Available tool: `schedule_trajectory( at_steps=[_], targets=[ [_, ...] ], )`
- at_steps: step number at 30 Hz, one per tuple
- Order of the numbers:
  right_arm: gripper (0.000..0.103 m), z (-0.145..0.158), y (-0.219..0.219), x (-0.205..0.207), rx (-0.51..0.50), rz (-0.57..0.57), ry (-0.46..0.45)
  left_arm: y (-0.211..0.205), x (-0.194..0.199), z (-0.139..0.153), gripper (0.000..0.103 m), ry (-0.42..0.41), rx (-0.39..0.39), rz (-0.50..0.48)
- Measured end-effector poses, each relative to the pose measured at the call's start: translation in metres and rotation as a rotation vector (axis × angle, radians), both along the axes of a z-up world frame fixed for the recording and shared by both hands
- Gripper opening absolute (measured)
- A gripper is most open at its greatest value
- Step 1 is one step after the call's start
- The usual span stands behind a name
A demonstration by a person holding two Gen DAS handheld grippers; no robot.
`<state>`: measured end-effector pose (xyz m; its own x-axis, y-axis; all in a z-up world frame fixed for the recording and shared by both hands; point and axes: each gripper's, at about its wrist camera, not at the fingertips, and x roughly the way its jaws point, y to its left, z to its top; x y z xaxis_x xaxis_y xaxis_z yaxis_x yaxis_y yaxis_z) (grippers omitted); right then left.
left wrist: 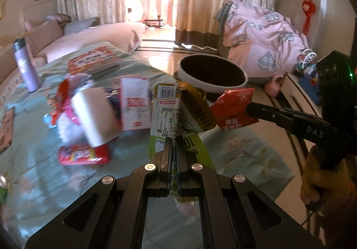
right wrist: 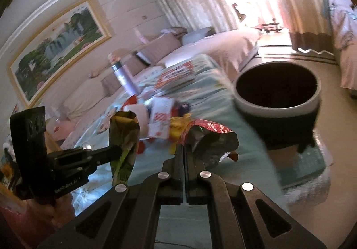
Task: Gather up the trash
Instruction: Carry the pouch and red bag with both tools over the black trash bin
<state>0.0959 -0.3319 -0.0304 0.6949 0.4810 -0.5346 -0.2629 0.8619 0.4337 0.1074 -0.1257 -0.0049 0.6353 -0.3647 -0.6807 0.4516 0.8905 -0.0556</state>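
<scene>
Trash: green-and-gold wrapper [left wrist: 178, 112] pinched between the closed fingers of the left gripper [left wrist: 173, 150], standing up at frame centre of the left wrist view, barcode panel at top, gold flap curling right. Same wrapper [right wrist: 122, 137] shows at left-centre of the right wrist view, crumpled, clamped in the left gripper [right wrist: 116, 151] coming in from the left edge. Red wrapper [left wrist: 234, 108] at right-centre of the left wrist view, held at its right edge by the right gripper [left wrist: 251, 112], whose black fingers reach in from the right. In the right wrist view the red wrapper [right wrist: 209, 139] sits just above centre, silver inside showing, jaws of the right gripper [right wrist: 184, 150] pressed together on it. Both wrappers are lifted off the table [left wrist: 40, 173], which carries a pale blue floral cloth. Waste bin [left wrist: 213, 72], round, white rim, dark inside, is at upper centre-right beyond the wrappers in the left view; in the right view the waste bin [right wrist: 276, 90] sits upper right, past the table's far edge. More litter in a blurred pile [left wrist: 89, 112] on the table at left-centre: white roll, red and pink packets, a white-and-red carton. Red candy packet [left wrist: 83, 154] lies flat just below that pile. Purple bottle [left wrist: 25, 65] upright at far left. Red-patterned box [left wrist: 93, 61] lies upper left of centre.
</scene>
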Motion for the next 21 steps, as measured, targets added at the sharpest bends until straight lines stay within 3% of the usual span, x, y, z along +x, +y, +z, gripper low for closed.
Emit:
schedule_trajectory(
  at_steps=[14, 21],
  targets=[
    [0.0, 0.011, -0.078, 0.041, -0.001, -0.155, -0.02, -0.084, 0.069, 0.01, 0.002, 0.04, 0.008, -0.074],
    [0.0, 0.009, -0.101, 0.072, -0.006, -0.179, -0.004, -0.109, 0.108, 0.01, 0.002, 0.071, 0.011, -0.073]
  ],
)
